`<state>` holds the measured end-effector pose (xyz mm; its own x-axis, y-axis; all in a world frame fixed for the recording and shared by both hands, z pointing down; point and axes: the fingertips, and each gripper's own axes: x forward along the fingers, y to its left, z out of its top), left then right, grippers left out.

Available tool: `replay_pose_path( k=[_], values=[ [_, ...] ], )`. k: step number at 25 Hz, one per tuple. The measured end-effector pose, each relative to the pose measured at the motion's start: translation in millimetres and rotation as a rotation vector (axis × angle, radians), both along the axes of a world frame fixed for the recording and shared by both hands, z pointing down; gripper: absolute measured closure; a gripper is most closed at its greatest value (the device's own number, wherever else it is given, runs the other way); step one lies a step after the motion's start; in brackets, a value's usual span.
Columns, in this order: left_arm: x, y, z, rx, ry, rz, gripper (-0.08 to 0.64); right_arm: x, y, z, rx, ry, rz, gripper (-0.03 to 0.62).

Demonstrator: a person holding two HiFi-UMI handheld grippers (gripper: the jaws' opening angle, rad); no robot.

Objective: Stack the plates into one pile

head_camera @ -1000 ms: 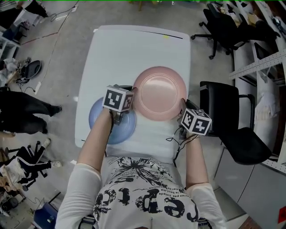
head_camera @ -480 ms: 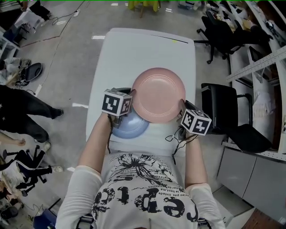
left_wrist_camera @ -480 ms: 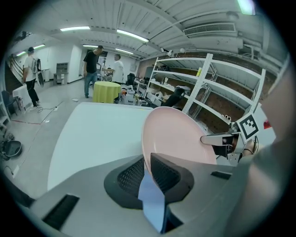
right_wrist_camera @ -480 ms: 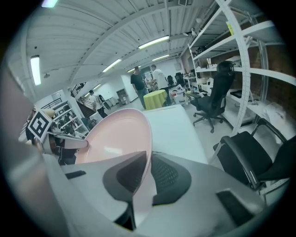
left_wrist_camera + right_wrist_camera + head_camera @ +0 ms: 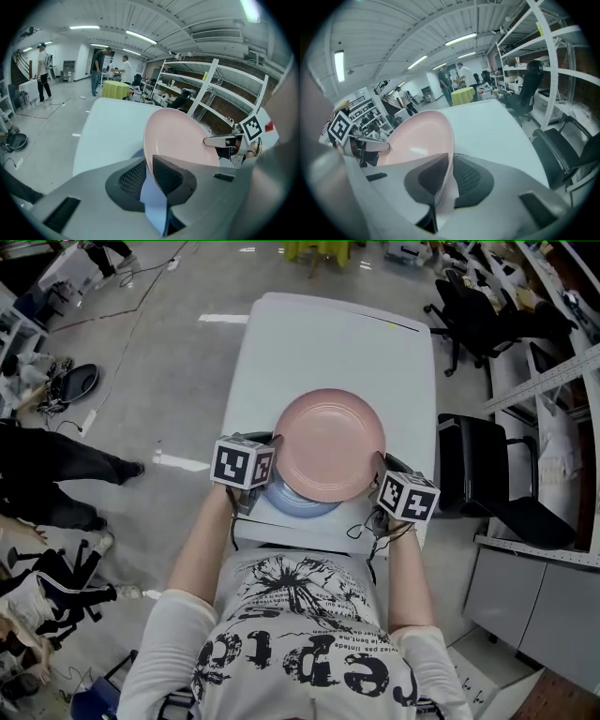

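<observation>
A pink plate point(image 5: 328, 444) hangs above the white table point(image 5: 337, 343), gripped at two opposite rims. My left gripper point(image 5: 274, 448) is shut on its left rim, and my right gripper point(image 5: 382, 470) is shut on its right rim. In the left gripper view the pink plate point(image 5: 183, 140) runs edge-on between the pads of the left gripper point(image 5: 147, 164). The right gripper view shows the pink plate point(image 5: 417, 138) pinched by the right gripper point(image 5: 451, 161). A blue plate point(image 5: 298, 502) lies on the table beneath the pink one, and only its near edge shows.
The table's near edge runs just under both grippers. A black office chair point(image 5: 487, 474) stands close to the table's right side, with metal shelving point(image 5: 562, 371) beyond it. People stand on the floor at the left point(image 5: 56, 474).
Both grippers have carried the pink plate leftward across the table. It now covers most of the blue plate, which earlier lay exposed to its left.
</observation>
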<state>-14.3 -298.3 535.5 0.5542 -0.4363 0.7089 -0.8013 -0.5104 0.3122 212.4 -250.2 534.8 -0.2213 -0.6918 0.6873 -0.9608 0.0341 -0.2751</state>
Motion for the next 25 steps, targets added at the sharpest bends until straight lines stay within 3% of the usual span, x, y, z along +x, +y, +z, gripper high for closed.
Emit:
replay_pose_path(
  k=[11, 16, 25],
  values=[
    [-58, 29, 36, -0.046, -0.092, -0.013, 0.503, -59, 31, 34, -0.088, 0.004, 0.004, 0.552],
    [-66, 33, 50, -0.042, -0.169, -0.014, 0.503, -67, 41, 49, -0.131, 0.029, 0.002, 0.548],
    [-60, 36, 67, 0.005, -0.184, 0.018, 0.497, -69, 50, 58, -0.168, 0.103, 0.006, 0.538]
  ],
)
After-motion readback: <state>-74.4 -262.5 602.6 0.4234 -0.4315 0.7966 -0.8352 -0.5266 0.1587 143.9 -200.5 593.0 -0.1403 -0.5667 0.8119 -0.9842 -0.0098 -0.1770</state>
